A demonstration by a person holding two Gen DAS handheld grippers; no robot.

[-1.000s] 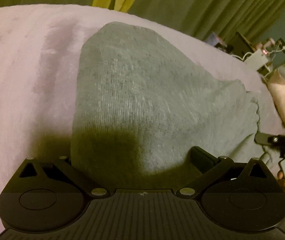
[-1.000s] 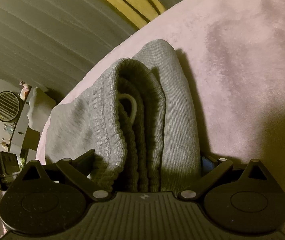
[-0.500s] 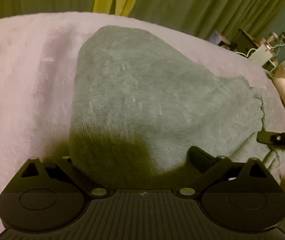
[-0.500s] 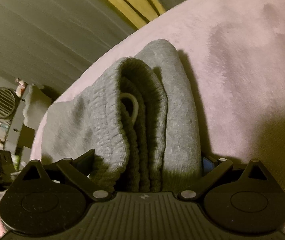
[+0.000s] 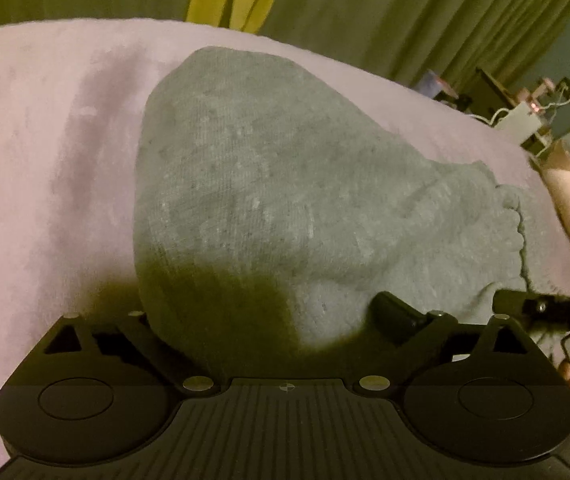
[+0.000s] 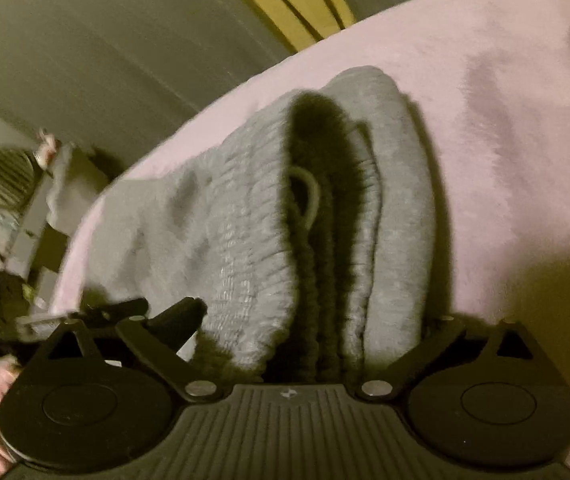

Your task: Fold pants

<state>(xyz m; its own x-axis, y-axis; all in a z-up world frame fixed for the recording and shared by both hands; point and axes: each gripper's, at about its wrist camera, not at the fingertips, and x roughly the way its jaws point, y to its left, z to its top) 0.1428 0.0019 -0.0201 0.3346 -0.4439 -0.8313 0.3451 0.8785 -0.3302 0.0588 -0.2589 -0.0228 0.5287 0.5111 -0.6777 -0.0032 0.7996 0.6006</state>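
Grey pants (image 5: 269, 200) lie folded on pink bed (image 5: 45, 160), soft, thick, light; left gripper (image 5: 261, 320) closing w/ cloth between its jaws, right gripper (image 6: 313, 332) straddles waistband (image 6: 253, 248), grip unclear; take the thick edge.

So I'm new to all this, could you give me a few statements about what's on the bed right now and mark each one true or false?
1. The grey pants lie in a folded bundle on a pink blanket. True.
2. The ribbed waistband faces the right gripper, with a drawstring loop showing between the layers. True.
3. The pants are blue denim jeans. False: they are soft grey knit fabric.
4. The left gripper is empty, with nothing between its fingers. False: the near end of the bundle sits between them; the jaws stand wide and have just been closing a little.
5. The pants hang in the air above the bed. False: they rest on the blanket.
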